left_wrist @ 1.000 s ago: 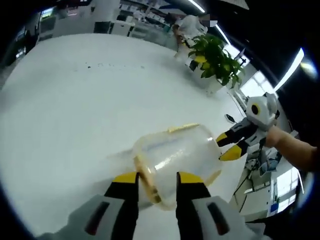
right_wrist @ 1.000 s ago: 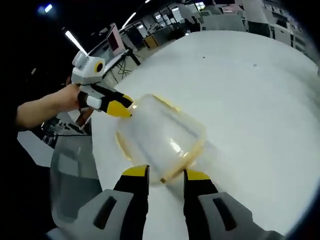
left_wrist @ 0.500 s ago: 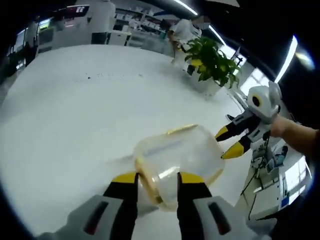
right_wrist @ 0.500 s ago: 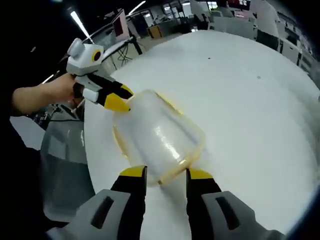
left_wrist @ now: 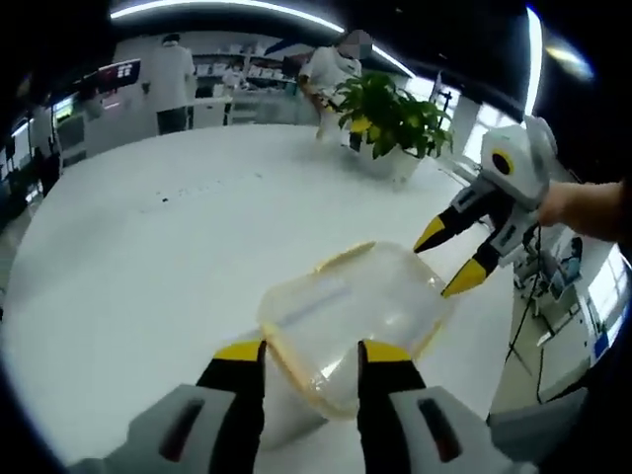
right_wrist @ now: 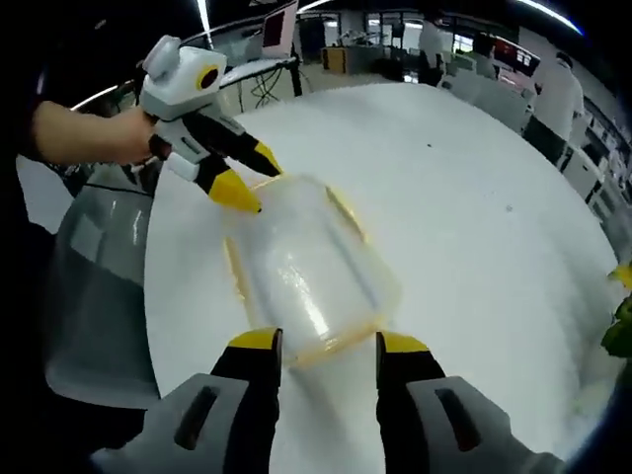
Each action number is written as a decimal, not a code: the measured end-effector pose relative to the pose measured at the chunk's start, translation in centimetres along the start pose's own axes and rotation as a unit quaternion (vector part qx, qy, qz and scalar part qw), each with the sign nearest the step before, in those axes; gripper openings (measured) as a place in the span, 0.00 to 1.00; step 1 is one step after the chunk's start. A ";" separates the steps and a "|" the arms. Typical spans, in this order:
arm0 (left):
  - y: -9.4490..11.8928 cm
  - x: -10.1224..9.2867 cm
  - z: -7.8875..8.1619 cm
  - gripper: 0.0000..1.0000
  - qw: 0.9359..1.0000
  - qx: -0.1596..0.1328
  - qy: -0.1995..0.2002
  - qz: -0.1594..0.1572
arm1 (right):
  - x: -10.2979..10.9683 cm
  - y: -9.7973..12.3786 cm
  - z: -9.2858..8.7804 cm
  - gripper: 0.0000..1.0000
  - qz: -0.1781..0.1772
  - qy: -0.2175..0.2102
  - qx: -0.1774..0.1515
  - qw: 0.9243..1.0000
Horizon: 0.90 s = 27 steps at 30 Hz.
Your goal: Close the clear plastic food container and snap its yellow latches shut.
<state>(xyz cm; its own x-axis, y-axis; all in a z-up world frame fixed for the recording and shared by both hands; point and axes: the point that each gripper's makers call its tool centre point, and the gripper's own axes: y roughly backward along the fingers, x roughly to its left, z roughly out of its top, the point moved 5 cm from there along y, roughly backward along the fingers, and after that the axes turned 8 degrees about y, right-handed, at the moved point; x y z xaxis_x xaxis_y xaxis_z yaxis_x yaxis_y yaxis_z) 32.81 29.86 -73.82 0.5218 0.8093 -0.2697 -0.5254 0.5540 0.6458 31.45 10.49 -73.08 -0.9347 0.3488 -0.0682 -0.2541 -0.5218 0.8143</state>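
Left gripper view: clear container (left_wrist: 351, 321) lies on white table (left_wrist: 138, 257), between spread jaws of left gripper (left_wrist: 311, 355). Right gripper (left_wrist: 452, 259) spread at far end, apparently touching.

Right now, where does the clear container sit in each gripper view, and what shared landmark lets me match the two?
Left gripper view: container at lower centre, just past this view's own tool, with the other tool at its far right corner.
Right gripper view: container at centre, just past this view's own tool, with the other tool at its far upper-left end.
Shared landmark: the white table under it.
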 end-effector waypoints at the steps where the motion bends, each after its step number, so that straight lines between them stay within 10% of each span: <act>1: 0.0 0.1 0.1 0.31 1.000 -0.001 -0.011 0.000 | 0.0 0.1 0.2 0.34 0.001 0.019 0.001 1.000; 12: 0.0 -0.9 1.5 0.28 0.985 0.020 -0.172 -0.012 | -0.5 -0.2 2.0 0.33 0.011 0.046 -0.022 0.999; 16: -0.2 -1.7 2.2 0.25 0.969 0.031 -0.245 -0.020 | -0.6 -0.4 3.0 0.33 0.016 0.048 -0.039 0.998; 27: -1.5 -4.6 2.6 0.26 0.957 0.040 -0.277 -0.079 | -0.1 -2.1 5.8 0.33 0.033 0.051 -0.069 0.996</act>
<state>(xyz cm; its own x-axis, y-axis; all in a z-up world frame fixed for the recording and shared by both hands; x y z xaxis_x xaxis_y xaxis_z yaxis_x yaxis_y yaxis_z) 32.95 24.83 -71.75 0.8782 0.4769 0.0370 -0.3692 0.6266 0.6863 33.47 16.03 -71.43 -0.9691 0.2335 -0.0801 -0.2161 -0.6456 0.7325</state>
